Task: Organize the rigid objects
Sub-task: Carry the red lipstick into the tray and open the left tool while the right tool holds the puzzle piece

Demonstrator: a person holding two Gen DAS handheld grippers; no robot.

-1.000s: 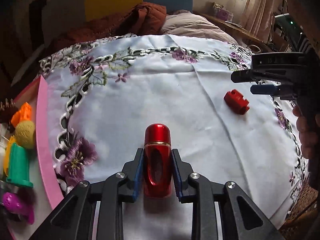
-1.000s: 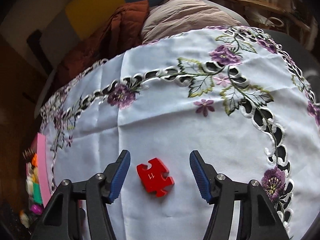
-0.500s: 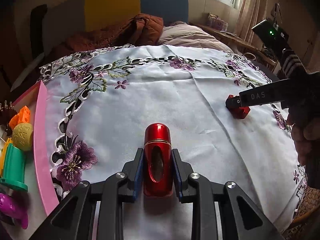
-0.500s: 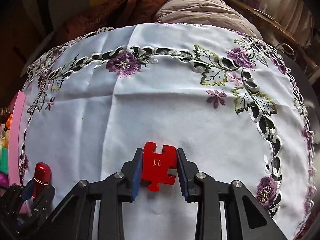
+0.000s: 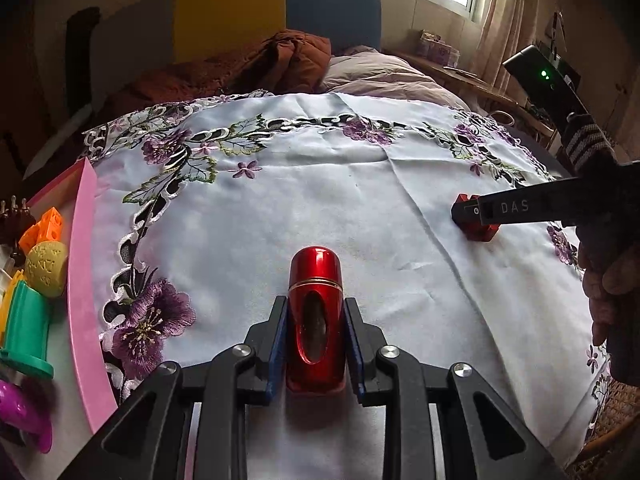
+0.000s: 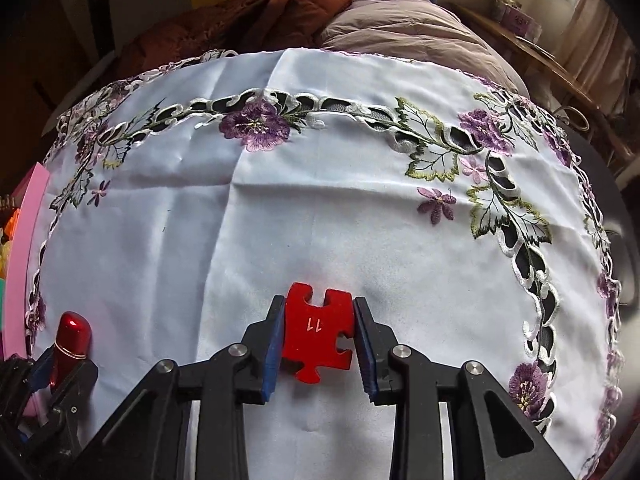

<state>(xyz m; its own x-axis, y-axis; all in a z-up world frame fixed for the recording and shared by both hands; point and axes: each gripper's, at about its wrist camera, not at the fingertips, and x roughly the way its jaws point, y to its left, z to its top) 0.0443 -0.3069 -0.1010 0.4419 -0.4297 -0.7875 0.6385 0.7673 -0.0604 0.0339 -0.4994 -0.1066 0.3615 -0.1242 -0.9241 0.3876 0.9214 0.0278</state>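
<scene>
Between the blue pads of the left hand-held gripper (image 5: 315, 340) sits a glossy red capsule-shaped piece (image 5: 316, 316), pinched on both sides, its rounded tip pointing away over the white embroidered tablecloth (image 5: 320, 208) that covers the bench. The right wrist view catches the same capsule at the lower left, red tip poking up from the black fingers. The right hand-held gripper (image 6: 319, 336) is pressed onto a red jigsaw piece (image 6: 318, 334) marked "11", one pad touching each side edge; the piece lies flat, and whether it rests on the cloth or is raised off it cannot be told. From the left wrist view that gripper shows side-on at the right, lettered "DAS", with the red piece at its tip and the person's right hand (image 5: 608, 280) wrapped round the handle.

Just left of the left gripper, a pink tray (image 5: 82, 280) borders the cloth's edge. It holds a green spool-like toy (image 5: 28, 332), a yellow textured ball (image 5: 46, 262), an orange block (image 5: 44, 232) and a purple piece (image 5: 24, 412) at the near corner.

Farther off, purple flowers and green leaves ring the cloth. Beyond the bench lie a rust-brown jacket (image 5: 256, 64) and a pale mauve quilt (image 5: 384, 72), with a yellow-and-blue headboard (image 5: 276, 12) behind them.
</scene>
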